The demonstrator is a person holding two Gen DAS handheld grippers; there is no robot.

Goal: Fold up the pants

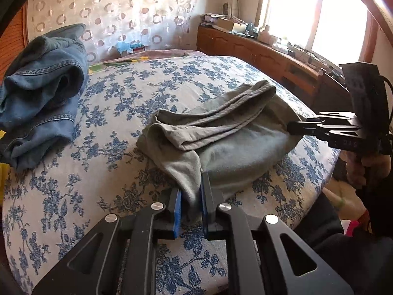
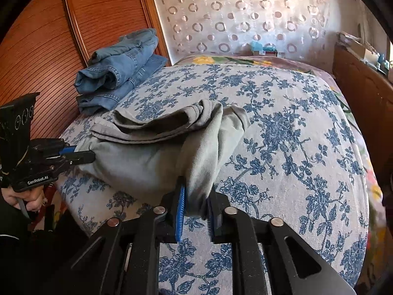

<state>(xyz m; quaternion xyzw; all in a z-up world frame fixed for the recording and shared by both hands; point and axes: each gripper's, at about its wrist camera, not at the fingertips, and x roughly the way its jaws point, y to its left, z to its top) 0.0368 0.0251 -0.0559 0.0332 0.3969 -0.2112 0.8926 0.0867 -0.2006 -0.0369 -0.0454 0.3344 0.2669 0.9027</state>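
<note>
Grey pants (image 1: 221, 137) lie partly folded in a bundle on the floral bed; they also show in the right wrist view (image 2: 152, 152). My left gripper (image 1: 191, 196) is shut on a grey corner of the pants near the bed's front edge. It also shows at the left of the right wrist view (image 2: 83, 156). My right gripper (image 2: 196, 196) is shut on the other end of the pants. It also shows at the right of the left wrist view (image 1: 292, 126). The held edge is lifted slightly off the bed.
Folded blue jeans (image 1: 41, 91) are stacked at the bed's far left, also in the right wrist view (image 2: 120, 68). The blue floral bedspread (image 2: 294, 147) covers the bed. A wooden cabinet (image 1: 258, 51) with clutter runs under the window. A wooden wardrobe (image 2: 44, 49) stands behind the jeans.
</note>
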